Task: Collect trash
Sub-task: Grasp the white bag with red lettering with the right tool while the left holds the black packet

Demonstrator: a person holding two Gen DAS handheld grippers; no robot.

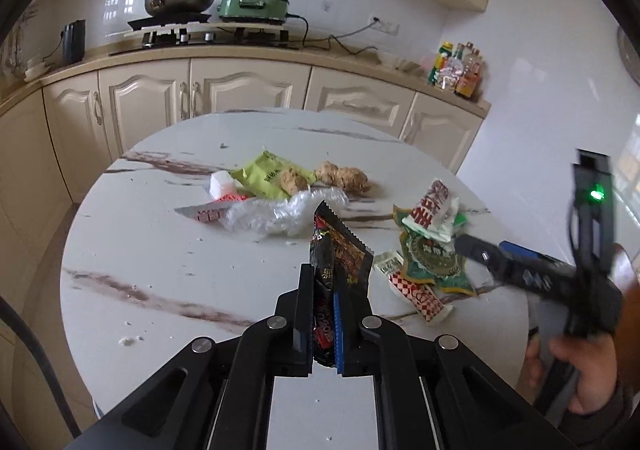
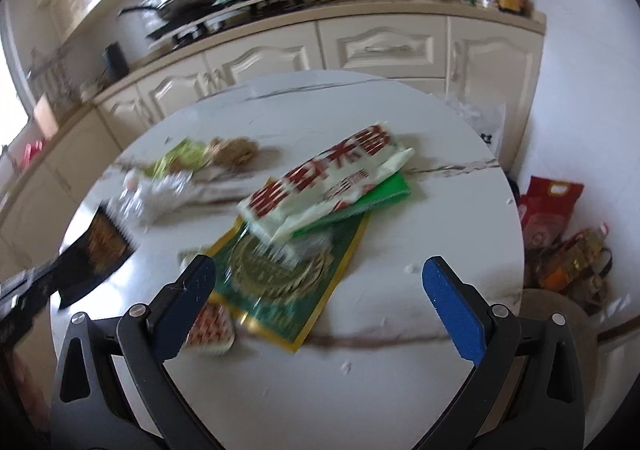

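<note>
Black foil up front: the left gripper (image 1: pixel 323 314) is clamped tight on a black snack wrapper (image 1: pixel 338 250), which stands up out of the fingers with its serrated top edge tilted away, lifted clear of the marble table (image 1: pixel 160 250). Over on the right, the right gripper (image 2: pixel 318 304) is spread wide and holding nothing, hanging just above the near-right heap, and this is the relation to watch: the green foil packet (image 2: pixel 280 282) lies dead ahead between the blue pads (image 2: pixel 452 310), its long axis running from near-left to far-right, so the fingers sit roughly across it. On top of it, a little farther, rests the white packet with red lettering (image 2: pixel 332 178), lying along much the same diagonal, and the small red-checked sachet (image 2: pixel 210 324) sits just beside the left finger. That pile clearly belongs to the right hand, being the nearer one; I'd judge a straight drop and close takes the green packet. Farther off to the left, crumpled clear plastic (image 1: pixel 280 214), a lime-green pouch (image 1: pixel 268 174) and some ginger root (image 1: pixel 344 178) wait mid-table
</note>
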